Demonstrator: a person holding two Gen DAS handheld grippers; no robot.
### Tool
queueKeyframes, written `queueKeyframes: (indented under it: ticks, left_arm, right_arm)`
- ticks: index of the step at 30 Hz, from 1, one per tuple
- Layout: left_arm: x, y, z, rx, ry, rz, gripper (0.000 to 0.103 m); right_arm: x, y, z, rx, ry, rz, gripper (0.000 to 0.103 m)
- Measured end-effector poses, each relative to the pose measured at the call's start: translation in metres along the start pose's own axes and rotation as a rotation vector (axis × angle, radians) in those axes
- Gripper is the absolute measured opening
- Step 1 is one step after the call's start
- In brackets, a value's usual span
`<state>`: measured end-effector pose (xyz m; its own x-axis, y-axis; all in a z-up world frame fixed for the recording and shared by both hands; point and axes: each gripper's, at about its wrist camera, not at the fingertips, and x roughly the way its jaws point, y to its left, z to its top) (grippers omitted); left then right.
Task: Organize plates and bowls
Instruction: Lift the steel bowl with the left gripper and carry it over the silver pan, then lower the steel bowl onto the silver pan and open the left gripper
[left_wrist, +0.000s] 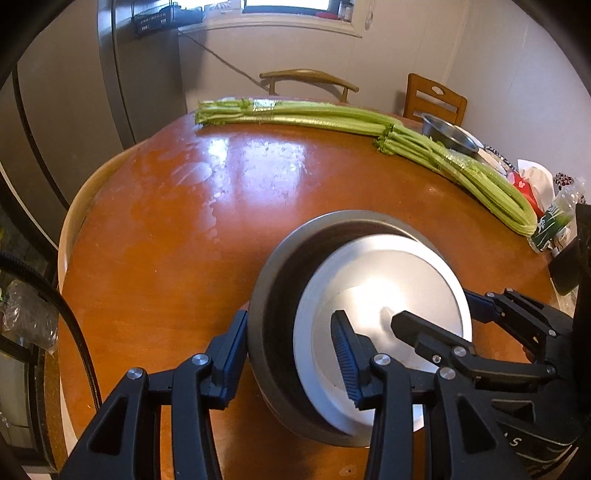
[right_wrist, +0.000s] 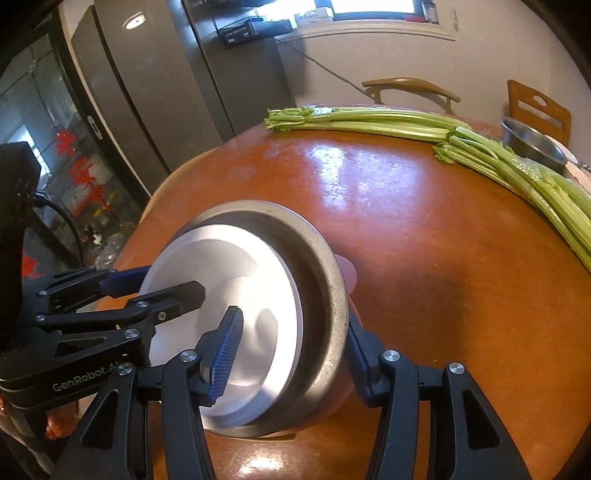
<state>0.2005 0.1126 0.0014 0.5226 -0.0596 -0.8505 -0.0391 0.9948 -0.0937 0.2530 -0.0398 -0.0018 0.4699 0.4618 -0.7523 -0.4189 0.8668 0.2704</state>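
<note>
Left wrist view
Table: a round, glossy orange-brown wooden table (left_wrist: 229, 206) filled the frame.
Bowl: a grey metal bowl (left_wrist: 280, 258) sat near the table's near edge, towards the right, with a white plate (left_wrist: 388, 280) lying inside it.
Left gripper: the left gripper (left_wrist: 291, 350) straddled the bowl's left wall, one blue pad outside the rim and one inside over the plate (the outer pad pressed against the wall, so it gripped the bowl).
Right gripper: the right gripper (left_wrist: 439, 306) reached in from the right, one finger over the plate and one beyond the bowl's right rim.
Celery: long green celery stalks (left_wrist: 332, 118) lay along the far edge and curved down the right edge.
Far corner: a small steel bowl (left_wrist: 448, 134) stood at the far right edge, behind the celery.

Right wrist view
Bowl: the same bowl (right_wrist: 325, 280) and plate (right_wrist: 229, 258) sat near the table's (right_wrist: 443, 258) near left edge.
Right gripper: the right gripper (right_wrist: 295, 343) clasped the bowl's right wall, pads inside and outside (closed on it).
Left gripper: the left gripper (right_wrist: 155, 284) held the opposite rim from the left.
Celery: the stalks (right_wrist: 369, 120) ran along the far edge.
Steel bowl: it (right_wrist: 532, 142) stood at the far right edge.
</note>
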Motion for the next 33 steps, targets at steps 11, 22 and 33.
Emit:
queueKeyframes:
  ticks: [11, 22, 33]
  left_arm:
    - [0.003, 0.006, -0.009, -0.011, -0.007, 0.022, 0.045]
    - [-0.008, 0.008, -0.012, -0.017, -0.038, 0.033, 0.045]
    - [-0.038, 0.010, -0.010, -0.035, -0.142, 0.094, 0.046]
  right_arm:
    - [0.003, -0.001, -0.006, -0.010, -0.003, -0.053, 0.056]
    - [-0.006, -0.003, -0.006, -0.006, -0.022, -0.064, 0.056]
    - [-0.025, -0.004, -0.005, -0.009, -0.098, -0.097, 0.058]
